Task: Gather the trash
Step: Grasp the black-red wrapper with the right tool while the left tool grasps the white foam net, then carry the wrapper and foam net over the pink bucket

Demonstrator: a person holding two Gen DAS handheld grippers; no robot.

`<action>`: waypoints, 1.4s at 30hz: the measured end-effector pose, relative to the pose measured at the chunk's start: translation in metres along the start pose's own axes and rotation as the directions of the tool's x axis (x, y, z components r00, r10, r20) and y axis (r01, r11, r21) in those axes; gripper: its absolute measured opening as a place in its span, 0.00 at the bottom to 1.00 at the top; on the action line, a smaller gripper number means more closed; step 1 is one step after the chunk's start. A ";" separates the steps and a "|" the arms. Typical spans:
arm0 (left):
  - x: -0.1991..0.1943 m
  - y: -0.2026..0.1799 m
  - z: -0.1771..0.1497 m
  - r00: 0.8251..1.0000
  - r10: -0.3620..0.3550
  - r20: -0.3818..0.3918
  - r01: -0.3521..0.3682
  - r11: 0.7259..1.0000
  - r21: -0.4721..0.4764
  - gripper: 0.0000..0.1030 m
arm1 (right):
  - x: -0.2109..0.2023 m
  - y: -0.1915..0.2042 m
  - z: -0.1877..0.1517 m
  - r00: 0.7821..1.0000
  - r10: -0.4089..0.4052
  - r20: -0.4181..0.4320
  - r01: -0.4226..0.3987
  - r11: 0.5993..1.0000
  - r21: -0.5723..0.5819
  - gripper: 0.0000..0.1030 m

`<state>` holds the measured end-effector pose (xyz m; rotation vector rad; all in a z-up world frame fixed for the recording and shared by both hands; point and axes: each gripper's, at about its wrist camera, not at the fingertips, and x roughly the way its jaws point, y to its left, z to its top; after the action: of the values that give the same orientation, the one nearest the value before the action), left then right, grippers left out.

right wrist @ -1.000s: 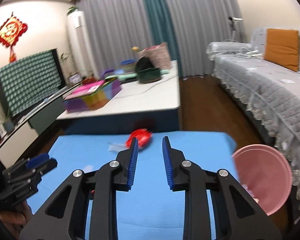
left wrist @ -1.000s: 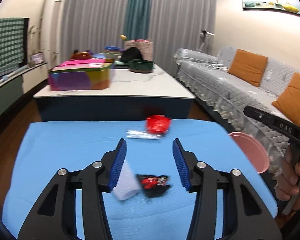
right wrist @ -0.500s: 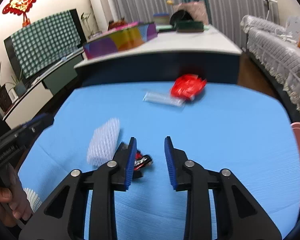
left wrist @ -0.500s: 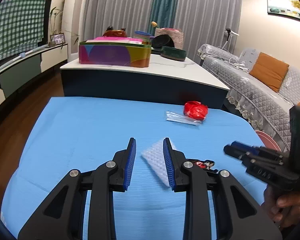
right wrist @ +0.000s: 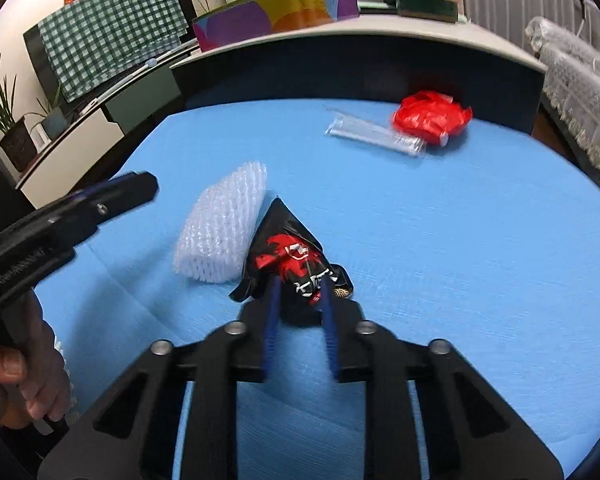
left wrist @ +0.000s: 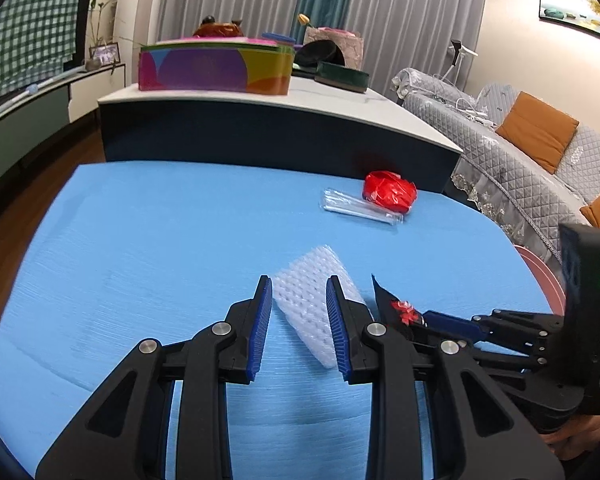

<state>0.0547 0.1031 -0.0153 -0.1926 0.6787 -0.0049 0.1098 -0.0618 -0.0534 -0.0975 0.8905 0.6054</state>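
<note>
A white foam net sleeve [left wrist: 314, 300] lies on the blue cloth [left wrist: 160, 240]. My left gripper [left wrist: 299, 292] is open with its two jaws on either side of the sleeve. A black and red snack wrapper [right wrist: 296, 264] lies right of the sleeve [right wrist: 220, 228]. My right gripper [right wrist: 298, 292] is open with its jaws around the wrapper's near end. It also shows in the left wrist view [left wrist: 404, 314]. A crumpled red plastic bag [left wrist: 390, 192] and a clear plastic wrapper [left wrist: 360, 206] lie farther back.
A pink bin [left wrist: 540, 276] stands off the cloth's right edge. Behind the cloth is a dark low table [left wrist: 260, 128] with a colourful box [left wrist: 216, 66]. A grey sofa [left wrist: 520, 152] with orange cushions is at right.
Both grippers moved forward and down onto the cloth. The left now straddles the foam sleeve, the right straddles the snack wrapper. The left jaws closed from wide to narrow.
</note>
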 end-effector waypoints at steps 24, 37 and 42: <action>0.031 -0.031 -0.001 0.996 0.022 -0.083 -0.017 0.998 0.063 0.14 | -0.052 -0.054 0.011 0.983 -0.128 0.130 0.116 0.989 0.095 0.11; -0.001 -0.063 0.015 0.999 -0.034 0.038 0.029 0.994 0.106 0.14 | -0.104 -0.071 0.009 0.962 -0.196 0.189 0.167 0.973 0.162 0.12; -0.006 -0.082 0.018 0.996 -0.067 0.056 0.059 0.990 0.132 0.14 | -0.127 -0.080 0.006 0.948 -0.237 0.212 0.200 0.962 0.184 0.12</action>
<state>0.0657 0.0263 0.0171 -0.0880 0.6100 -0.1031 0.0964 -0.1839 0.0329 0.0202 0.6863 0.3269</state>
